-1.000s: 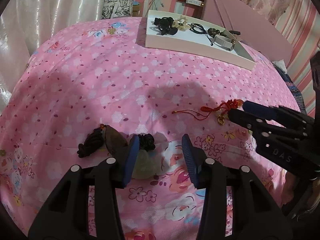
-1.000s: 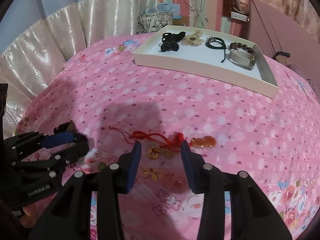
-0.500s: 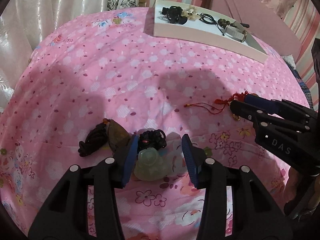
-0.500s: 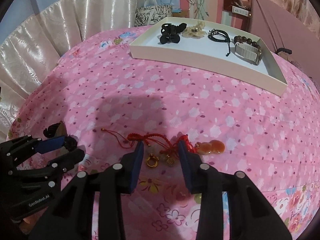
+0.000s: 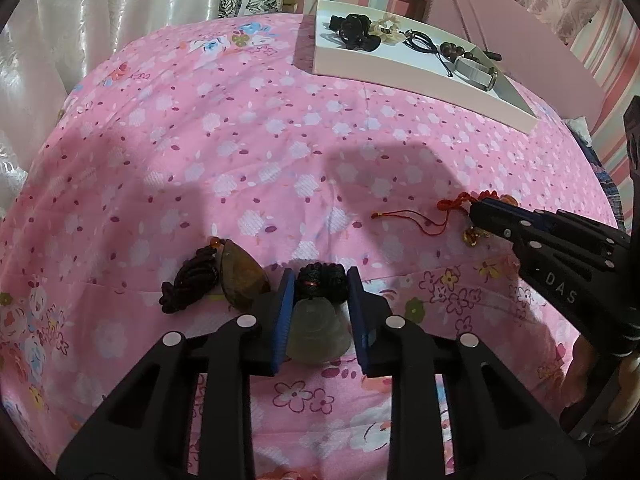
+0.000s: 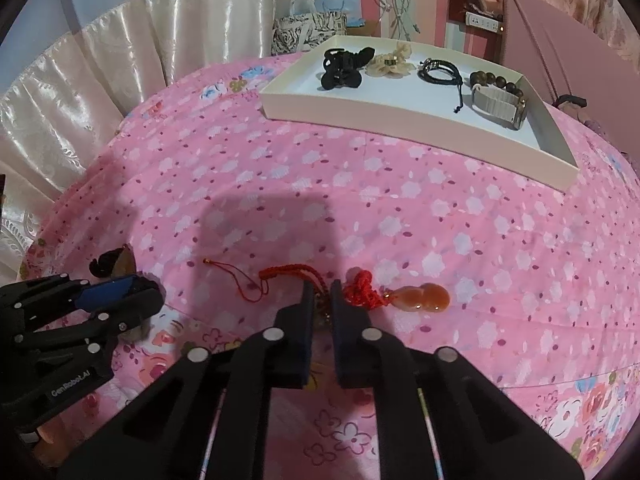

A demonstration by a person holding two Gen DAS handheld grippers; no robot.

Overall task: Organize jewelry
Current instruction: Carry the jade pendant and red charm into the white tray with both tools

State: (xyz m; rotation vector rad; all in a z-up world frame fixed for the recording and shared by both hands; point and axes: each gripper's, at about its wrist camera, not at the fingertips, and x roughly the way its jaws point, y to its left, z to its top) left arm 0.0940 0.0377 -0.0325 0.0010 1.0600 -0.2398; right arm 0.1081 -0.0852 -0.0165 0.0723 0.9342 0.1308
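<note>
My left gripper point(image 5: 318, 280) is shut on a pale green jade pendant point(image 5: 316, 332) with a dark knotted cord point(image 5: 320, 280), resting on the pink floral bedspread. A brown amber pendant point(image 5: 240, 276) with a dark cord point(image 5: 192, 282) lies just left of it. My right gripper point(image 6: 322, 292) is shut on the gold charms of a red cord ornament point(image 6: 292, 272), which has an orange gourd pendant point(image 6: 420, 298) to the right. The white tray point(image 6: 400, 118) at the far side holds a black hair clip point(image 6: 344, 66), a cream flower, a black cord bracelet, beads and a watch band point(image 6: 498, 106).
The right gripper shows at the right in the left wrist view point(image 5: 476, 216), and the left gripper shows at the lower left in the right wrist view point(image 6: 132, 292). Cream curtains point(image 6: 100, 92) hang to the left. A pink board point(image 5: 500, 20) stands behind the tray.
Both grippers have closed: the left around the jade pendant, the right onto the gold charms of the red ornament. Both moved slightly forward and down.
</note>
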